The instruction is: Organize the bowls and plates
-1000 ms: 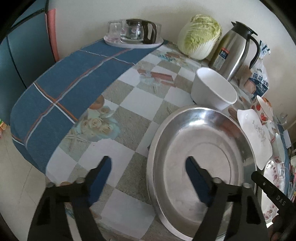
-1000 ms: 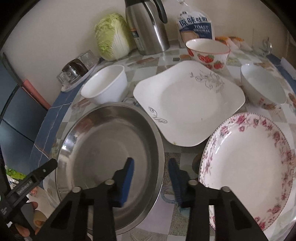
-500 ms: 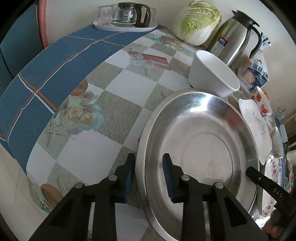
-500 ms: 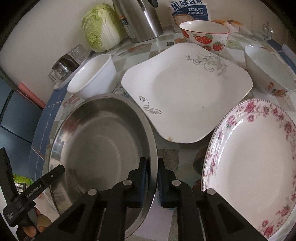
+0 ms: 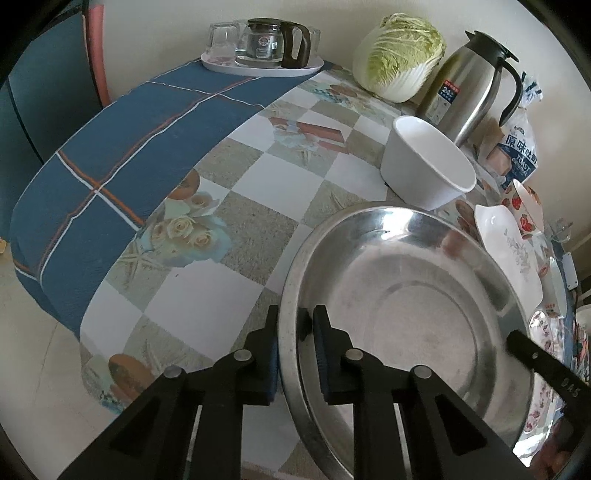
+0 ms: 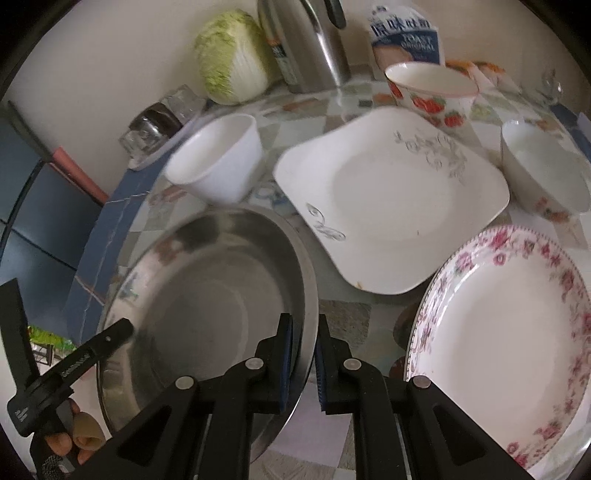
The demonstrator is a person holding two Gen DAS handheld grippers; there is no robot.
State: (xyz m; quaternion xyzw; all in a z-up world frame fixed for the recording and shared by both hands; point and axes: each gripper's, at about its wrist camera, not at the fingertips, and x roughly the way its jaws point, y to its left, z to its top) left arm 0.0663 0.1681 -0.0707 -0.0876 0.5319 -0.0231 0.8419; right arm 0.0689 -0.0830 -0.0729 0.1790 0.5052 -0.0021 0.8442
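A large steel basin (image 5: 406, 306) sits on the checked tablecloth; it also shows in the right wrist view (image 6: 207, 288). My left gripper (image 5: 295, 325) is shut on its left rim. My right gripper (image 6: 303, 332) is shut on its right rim. A plain white bowl (image 5: 428, 162) (image 6: 218, 158) stands just behind the basin. A square white plate (image 6: 391, 195), a pink-flowered round plate (image 6: 506, 332), a strawberry bowl (image 6: 432, 90) and a small flowered bowl (image 6: 543, 170) lie to the right.
A cabbage (image 5: 400, 55), a steel thermos jug (image 5: 476, 81) and a toast bag (image 6: 404, 35) stand at the back by the wall. A tray with a glass pot and glasses (image 5: 262, 48) sits at the far left. The table edge (image 5: 92, 332) drops off left.
Both grippers closed on the basin's rim, from open a second ago. The right wrist view has shifted and tilted a little with the basin.
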